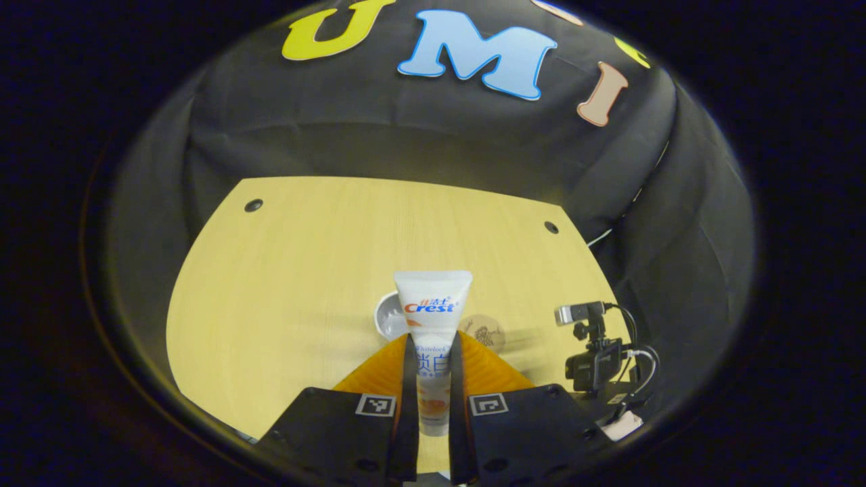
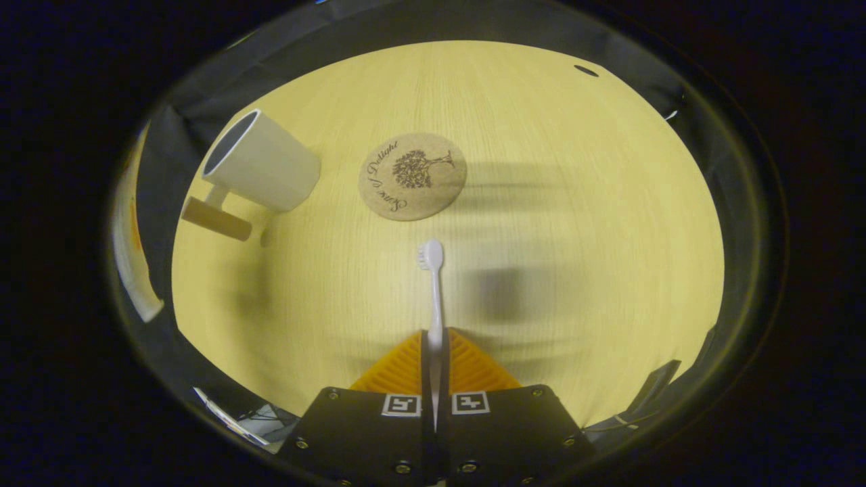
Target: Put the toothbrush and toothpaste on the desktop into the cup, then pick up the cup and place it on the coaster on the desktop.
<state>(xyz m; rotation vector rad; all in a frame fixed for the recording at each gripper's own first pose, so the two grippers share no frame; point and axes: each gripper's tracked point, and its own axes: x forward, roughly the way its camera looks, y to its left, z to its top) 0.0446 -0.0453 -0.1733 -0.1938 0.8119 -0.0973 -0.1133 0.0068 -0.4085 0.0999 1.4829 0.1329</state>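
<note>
Both of my grippers were holding something. My left gripper [image 1: 433, 365] was squeezed on the toothpaste [image 1: 431, 318], and the tube stood up between the two fingers, above the desktop [image 1: 304, 270]. Behind the tube I saw the cup [image 1: 389, 318] and the coaster [image 1: 488, 331]. A small camera [image 1: 592, 352] sat at the desk's edge. My right gripper [image 2: 434, 368] pinched the toothbrush [image 2: 433, 284] by its handle, brush head pointing toward the coaster [image 2: 413, 176]. The cup [image 2: 260, 162] stood beside the coaster, not touching it.
</note>
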